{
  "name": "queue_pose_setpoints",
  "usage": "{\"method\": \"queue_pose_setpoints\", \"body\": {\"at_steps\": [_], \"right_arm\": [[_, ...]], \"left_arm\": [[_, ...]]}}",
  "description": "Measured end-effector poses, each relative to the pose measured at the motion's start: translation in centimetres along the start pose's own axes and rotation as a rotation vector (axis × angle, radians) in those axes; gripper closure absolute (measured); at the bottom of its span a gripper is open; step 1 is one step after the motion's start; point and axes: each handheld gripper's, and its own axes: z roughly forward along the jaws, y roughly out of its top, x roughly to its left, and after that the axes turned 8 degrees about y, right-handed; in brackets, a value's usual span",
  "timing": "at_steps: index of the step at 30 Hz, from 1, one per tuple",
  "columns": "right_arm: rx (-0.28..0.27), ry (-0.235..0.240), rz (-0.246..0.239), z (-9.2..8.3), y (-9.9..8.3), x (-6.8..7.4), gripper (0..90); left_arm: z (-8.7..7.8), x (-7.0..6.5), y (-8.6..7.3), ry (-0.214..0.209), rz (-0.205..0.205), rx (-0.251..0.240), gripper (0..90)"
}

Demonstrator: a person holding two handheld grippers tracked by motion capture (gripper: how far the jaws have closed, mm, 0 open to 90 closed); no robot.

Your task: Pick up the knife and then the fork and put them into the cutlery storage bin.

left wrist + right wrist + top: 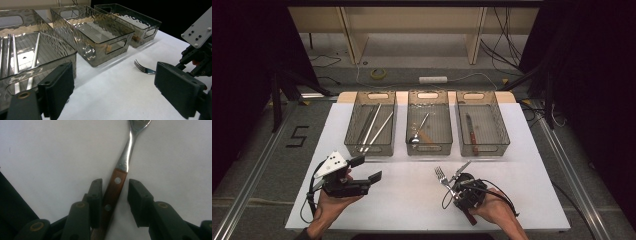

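Fork (117, 182) on the table between the spread right gripper (115, 195) jaws, left one touching.

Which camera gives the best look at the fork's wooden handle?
The right gripper view: the fork lies between the right gripper jaws, its riveted wooden handle large and sharp. The high view shows the fork small, its handle mostly under that gripper. The left gripper view catches the tines, not the handle.

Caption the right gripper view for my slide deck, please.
Right gripper straddles the wooden-handled fork on the white table, jaws not yet clamped.
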Motion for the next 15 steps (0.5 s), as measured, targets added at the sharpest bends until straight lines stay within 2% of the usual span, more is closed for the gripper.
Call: {"method": "queue_pose_setpoints", "body": {"at_steps": [5, 15], "right_arm": [[0.006, -0.018, -0.015, 0.05, 0.01, 0.15, 67.4], [-0.002, -0.023, -0.015, 0.06, -0.05, -0.01, 74.7]], "left_arm": [[-0.02, -0.04, -0.01, -0.001, 0.004, 0.000, 15.6], [-0.02, -0.03, -0.01, -0.004, 0.006, 0.002, 15.6]]}}
